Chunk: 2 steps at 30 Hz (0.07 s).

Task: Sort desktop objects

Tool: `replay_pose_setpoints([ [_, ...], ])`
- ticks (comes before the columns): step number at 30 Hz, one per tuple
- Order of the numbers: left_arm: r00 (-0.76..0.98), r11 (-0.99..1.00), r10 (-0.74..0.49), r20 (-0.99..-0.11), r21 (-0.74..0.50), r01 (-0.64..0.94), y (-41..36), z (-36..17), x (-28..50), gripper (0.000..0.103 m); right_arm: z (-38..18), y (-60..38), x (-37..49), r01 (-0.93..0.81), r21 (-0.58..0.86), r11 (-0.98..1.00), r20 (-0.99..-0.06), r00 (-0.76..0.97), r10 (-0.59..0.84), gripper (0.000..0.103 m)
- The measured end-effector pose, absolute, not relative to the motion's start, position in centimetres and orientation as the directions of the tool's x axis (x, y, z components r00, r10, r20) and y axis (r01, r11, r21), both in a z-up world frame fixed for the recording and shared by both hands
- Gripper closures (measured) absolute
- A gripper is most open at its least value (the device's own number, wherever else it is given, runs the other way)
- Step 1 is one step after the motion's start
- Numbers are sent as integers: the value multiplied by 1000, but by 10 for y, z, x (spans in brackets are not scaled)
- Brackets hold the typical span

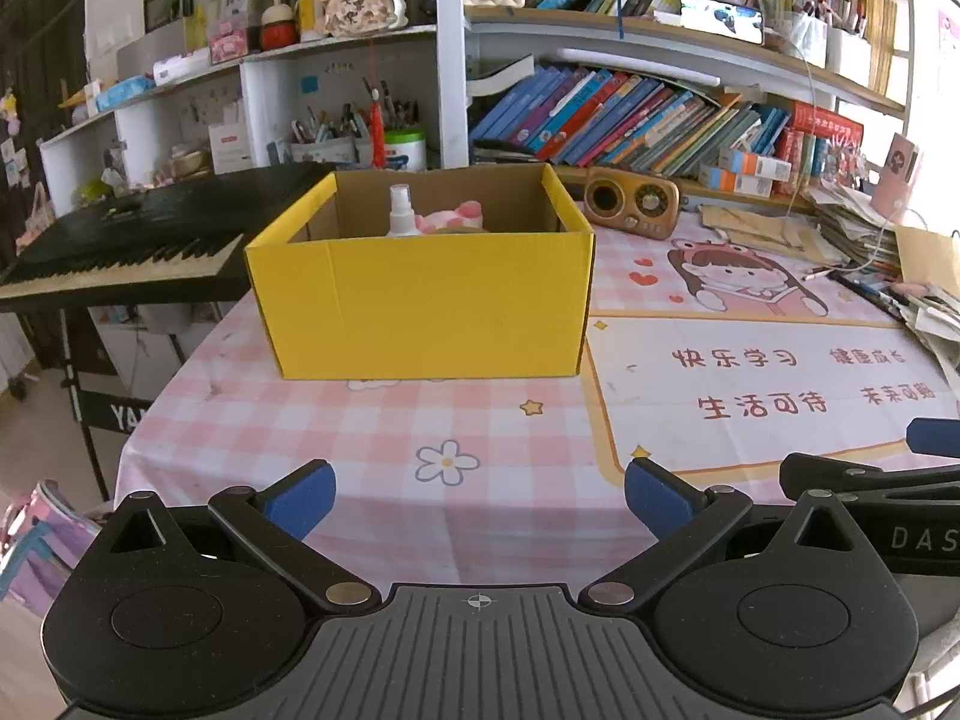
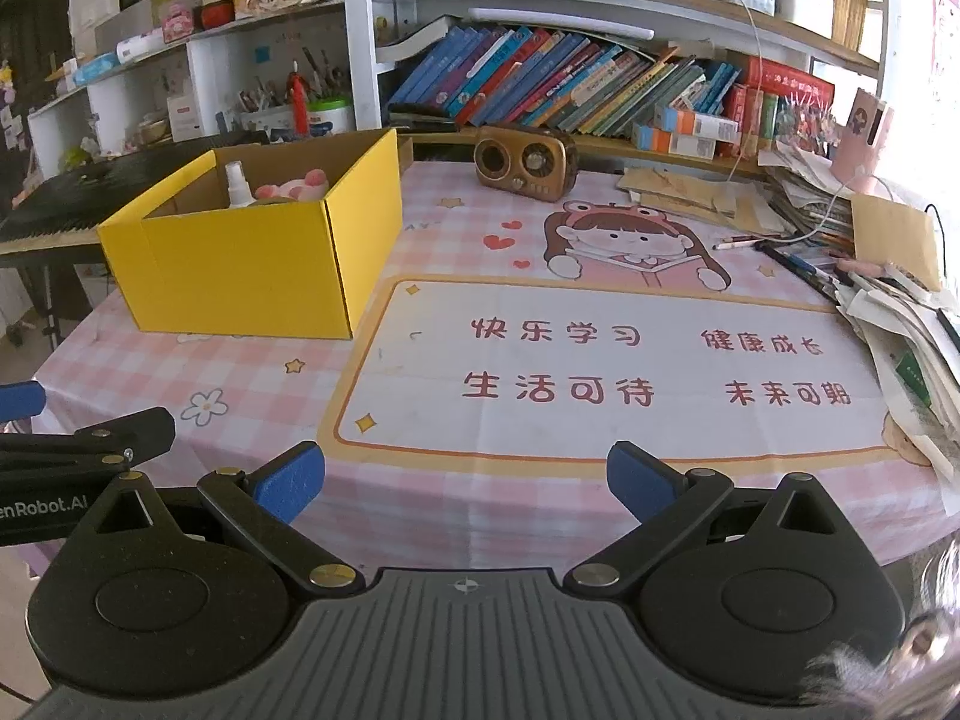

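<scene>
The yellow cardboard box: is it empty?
No. The open-topped yellow cardboard box holds an upright white spray bottle and something pink.

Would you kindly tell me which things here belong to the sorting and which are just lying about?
Job: yellow box; spray bottle and pink plush toy inside it.
Lying about: retro radio, paper pile, keyboard, shelf books.

Black keyboard (image 1: 120, 246) stands at 9 o'clock off the desk (image 1: 492, 438). Brown retro radio (image 1: 633, 204) at 1 o'clock; leaning books (image 1: 630, 120) fill the shelf behind.
</scene>
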State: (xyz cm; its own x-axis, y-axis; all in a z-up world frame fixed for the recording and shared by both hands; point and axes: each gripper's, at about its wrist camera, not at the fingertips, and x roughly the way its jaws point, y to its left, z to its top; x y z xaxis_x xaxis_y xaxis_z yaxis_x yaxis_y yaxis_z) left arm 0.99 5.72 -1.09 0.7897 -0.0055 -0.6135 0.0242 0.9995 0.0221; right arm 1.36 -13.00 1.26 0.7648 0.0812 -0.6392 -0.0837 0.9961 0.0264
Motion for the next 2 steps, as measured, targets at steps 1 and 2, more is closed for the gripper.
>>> replay_pose_setpoints([
  [1,788,999,-5,-616,22,23,58,-11,11,0,13,-130,15,-84,27,996,-641,763,82,2],
  [2,785,1000,-6,-619,19,23,58,-11,13,0,12,-130,16,-86,26,996,-642,762,83,2],
])
